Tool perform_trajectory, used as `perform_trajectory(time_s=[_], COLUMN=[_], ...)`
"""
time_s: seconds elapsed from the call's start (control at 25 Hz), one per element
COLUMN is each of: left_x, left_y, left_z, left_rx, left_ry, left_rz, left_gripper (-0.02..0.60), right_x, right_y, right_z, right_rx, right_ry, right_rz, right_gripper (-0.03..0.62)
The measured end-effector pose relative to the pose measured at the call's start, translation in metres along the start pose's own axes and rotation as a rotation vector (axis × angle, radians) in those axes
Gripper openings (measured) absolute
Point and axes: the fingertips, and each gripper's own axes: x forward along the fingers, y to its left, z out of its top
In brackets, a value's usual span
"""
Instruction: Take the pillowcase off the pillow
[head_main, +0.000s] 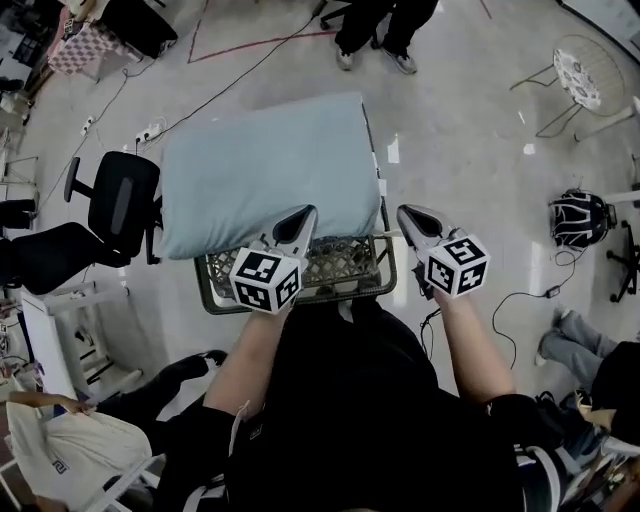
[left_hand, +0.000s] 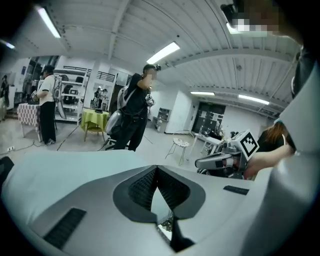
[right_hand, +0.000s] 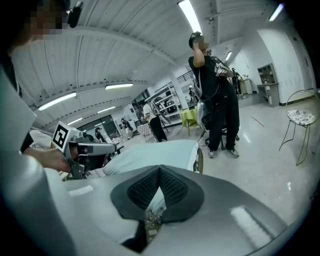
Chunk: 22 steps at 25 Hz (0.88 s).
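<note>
A pillow in a pale blue pillowcase (head_main: 265, 165) lies flat across a dark mesh basket (head_main: 345, 268) just ahead of me. My left gripper (head_main: 301, 214) is shut and empty, its tip over the pillow's near right corner. My right gripper (head_main: 406, 211) is also shut and empty, and hovers to the right of the pillow, off the basket's right edge. In the left gripper view the shut jaws (left_hand: 156, 170) point over the pillow's top, with the right gripper (left_hand: 200, 162) alongside. The right gripper view looks past its shut jaws (right_hand: 159, 171) at the pillow (right_hand: 150, 152) and the left gripper (right_hand: 111, 148).
A person (head_main: 378, 28) stands on the floor beyond the pillow. A black office chair (head_main: 113, 205) is at the basket's left, a white wire chair (head_main: 580, 72) at the far right, and a dark helmet-like object (head_main: 580, 216) lies at the right. Cables run over the floor.
</note>
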Motion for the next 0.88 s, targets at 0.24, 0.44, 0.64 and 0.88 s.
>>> perform_trajectory(time_s=[0.24,0.44,0.64,0.88], left_x=[0.045,0.076,0.092,0.1], left_y=[-0.014,-0.013,-0.008,-0.007], left_z=[-0.028,-0.062,-0.098,-0.123], left_rx=[0.133,0.126,0.113,0.153], left_ry=[0.131,0.208,0.295,0.334], left_rz=[0.003,-0.042,-0.06,-0.048], left_gripper=[-0.002,0.035,0.204,0.215], right_x=[0.026,0.042,0.051,0.072], right_y=[-0.022,-0.025,-0.022,-0.021], right_z=[-0.049,-0.083,-0.117,-0.157], right_rx=[0.018,-0.033,-0.142,-0.268], right_ry=[0.13,0.261,0.379,0.486], right_rz=[0.018,0.048,0.084,0.095], right_gripper=[0.014,0.161,0.187,0.193])
